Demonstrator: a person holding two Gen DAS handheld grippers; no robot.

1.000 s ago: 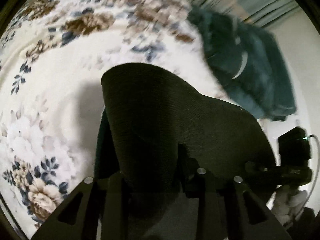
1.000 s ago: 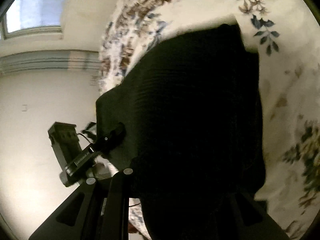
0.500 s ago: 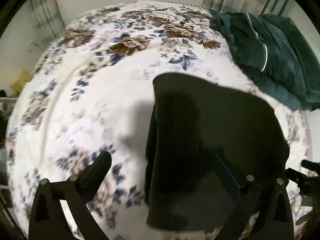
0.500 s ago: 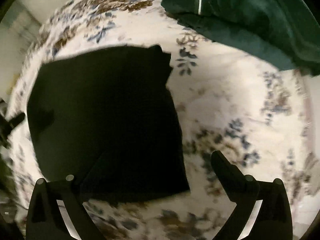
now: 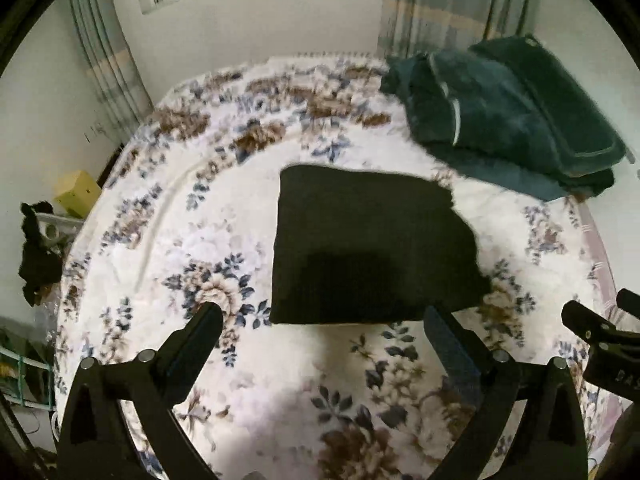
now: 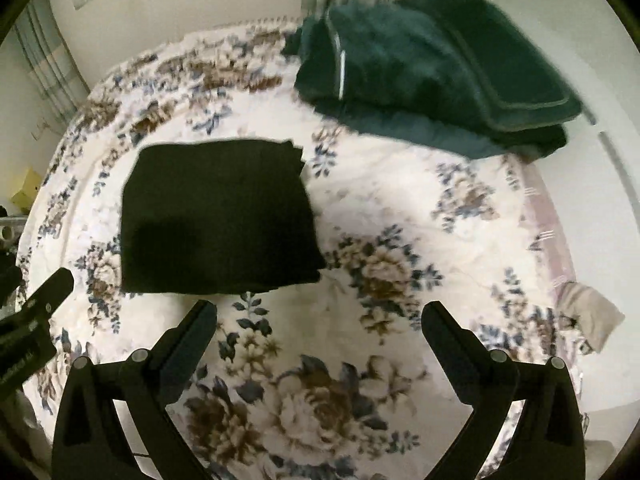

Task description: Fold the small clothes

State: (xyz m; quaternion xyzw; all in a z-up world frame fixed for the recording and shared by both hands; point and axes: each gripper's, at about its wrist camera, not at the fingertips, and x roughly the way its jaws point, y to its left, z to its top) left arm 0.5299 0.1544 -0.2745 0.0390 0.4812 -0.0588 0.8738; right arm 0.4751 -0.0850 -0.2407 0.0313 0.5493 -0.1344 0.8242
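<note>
Garment [image 5: 372, 248], black, folded, lies flat mid-bed [image 5: 168, 248], near green blanket pile [image 5: 504, 112]. Left gripper [image 5: 320, 320] and right gripper [image 6: 320, 312] gape wide, empty, above bedspread. Risk: near-right corner looks uneven; careless re-grab drags layers, undoes fold.

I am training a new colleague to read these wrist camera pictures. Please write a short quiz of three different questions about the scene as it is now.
1. True or false: the left gripper grips the black garment.
2. Where does the dark green pile lie on the floral bedspread? A near corner; B far right; C far left.
3. Complete: the right gripper holds ____.

Key: 1 false, it is open above the bedspread, nothing between its fingers; 2 B; 3 nothing, it is open.
</note>
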